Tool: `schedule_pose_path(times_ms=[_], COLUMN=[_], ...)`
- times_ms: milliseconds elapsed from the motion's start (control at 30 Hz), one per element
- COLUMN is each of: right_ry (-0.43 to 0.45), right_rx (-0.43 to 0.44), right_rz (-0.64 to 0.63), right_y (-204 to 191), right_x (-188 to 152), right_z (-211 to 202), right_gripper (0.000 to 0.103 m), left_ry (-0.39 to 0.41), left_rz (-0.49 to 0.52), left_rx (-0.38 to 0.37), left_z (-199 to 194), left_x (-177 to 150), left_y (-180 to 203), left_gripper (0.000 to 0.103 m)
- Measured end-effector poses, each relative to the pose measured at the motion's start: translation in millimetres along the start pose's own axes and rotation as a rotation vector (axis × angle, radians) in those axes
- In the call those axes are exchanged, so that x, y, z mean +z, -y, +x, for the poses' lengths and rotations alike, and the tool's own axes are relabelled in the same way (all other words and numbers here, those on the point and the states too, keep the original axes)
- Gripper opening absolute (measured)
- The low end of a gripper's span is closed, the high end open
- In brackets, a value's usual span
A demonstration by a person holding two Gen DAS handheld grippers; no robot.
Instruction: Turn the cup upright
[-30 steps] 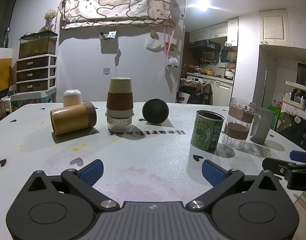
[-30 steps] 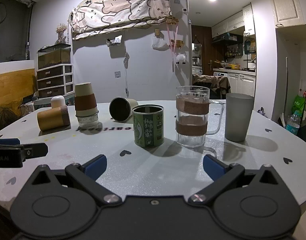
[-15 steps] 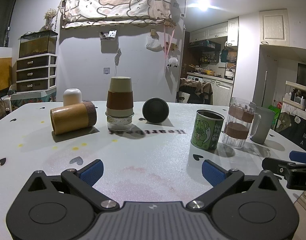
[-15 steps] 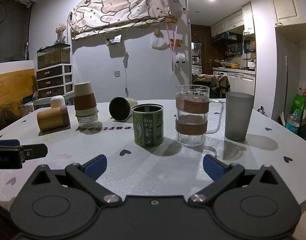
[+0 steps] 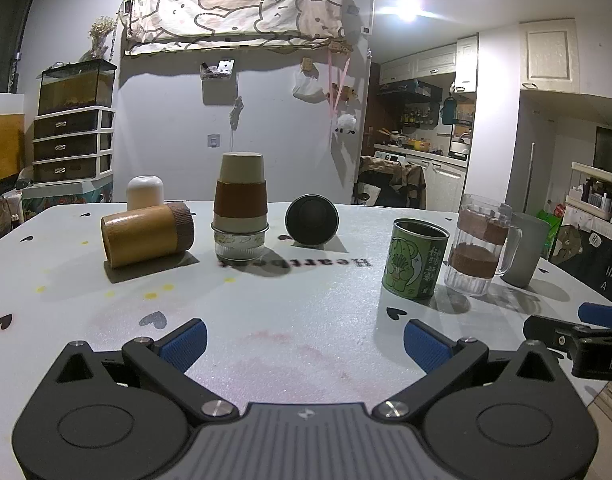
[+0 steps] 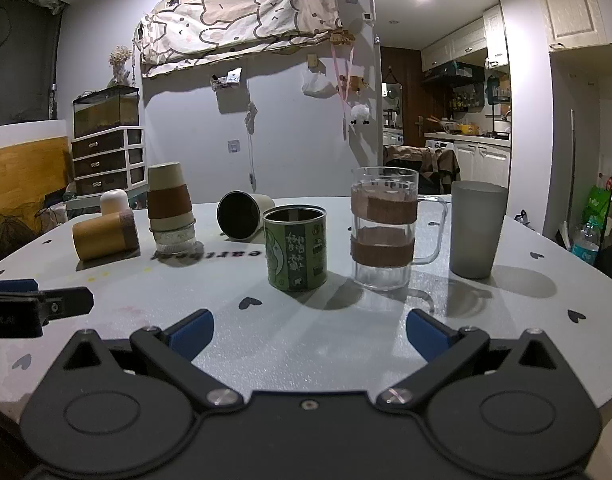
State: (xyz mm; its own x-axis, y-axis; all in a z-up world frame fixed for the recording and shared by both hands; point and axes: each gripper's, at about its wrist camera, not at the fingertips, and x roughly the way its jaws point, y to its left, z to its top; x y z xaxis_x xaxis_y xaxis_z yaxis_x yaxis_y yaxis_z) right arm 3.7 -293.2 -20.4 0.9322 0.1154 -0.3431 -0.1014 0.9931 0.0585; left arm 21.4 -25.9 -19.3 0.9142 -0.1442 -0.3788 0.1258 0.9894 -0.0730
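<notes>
A wooden cup lies on its side at the left of the white table; it also shows in the right wrist view. A beige cup with a dark inside lies on its side, mouth toward me. A beige cup with a brown sleeve stands upside down on an inverted glass. My left gripper is open and empty above the table's near part. My right gripper is open and empty near the front edge.
A green tin mug, a glass mug with brown bands and a grey tumbler stand upright on the right. A small white cup stands inverted at the back left. Drawers and a kitchen lie beyond.
</notes>
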Motion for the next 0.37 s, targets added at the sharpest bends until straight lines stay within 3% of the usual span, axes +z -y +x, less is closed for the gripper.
schedule_pose_path(times_ms=[367], right_ry=[-0.002], right_rx=[-0.001], right_rz=[0.001], right_y=[0.3], right_x=[-2.4], right_z=[0.1], right_gripper=[0.103], left_ry=[-0.003], left_rz=[-0.002], left_rx=[0.002], left_z=[0.4], left_x=[-1.7], left_y=[0.5], left_gripper=[0.103])
